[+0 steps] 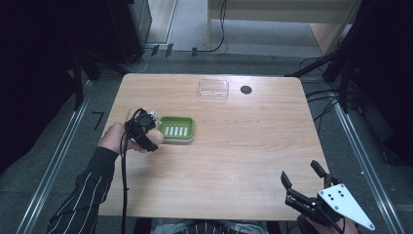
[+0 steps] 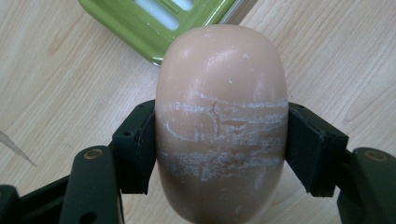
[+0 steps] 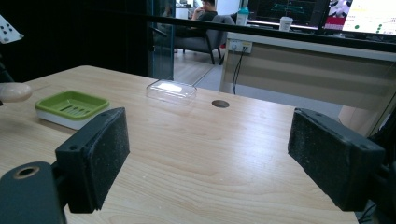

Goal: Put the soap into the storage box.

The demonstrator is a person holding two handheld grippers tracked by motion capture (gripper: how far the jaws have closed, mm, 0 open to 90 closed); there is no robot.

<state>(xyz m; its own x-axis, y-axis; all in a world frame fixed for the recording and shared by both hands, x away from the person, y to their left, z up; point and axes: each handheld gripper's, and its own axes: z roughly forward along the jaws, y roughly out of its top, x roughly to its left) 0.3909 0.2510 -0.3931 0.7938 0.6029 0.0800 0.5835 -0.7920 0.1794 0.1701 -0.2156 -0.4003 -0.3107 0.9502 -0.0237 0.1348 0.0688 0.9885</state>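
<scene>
Soap bar clamped crosswise in left tongs, long axis aimed at green dish just beside, toward table's far-left corner; right tongs apart, idle at near-right corner

text: none legible | labels: none | brands: none | numbers: none | signs: none

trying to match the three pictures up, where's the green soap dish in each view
High view: the green soap dish lies left of centre on the table, beside the left hand-held gripper.
Left gripper view: its corner shows at the top, behind the held soap bar.
Right gripper view: far left.
Shared landmark: the soap bar itself, next to the dish.
</scene>
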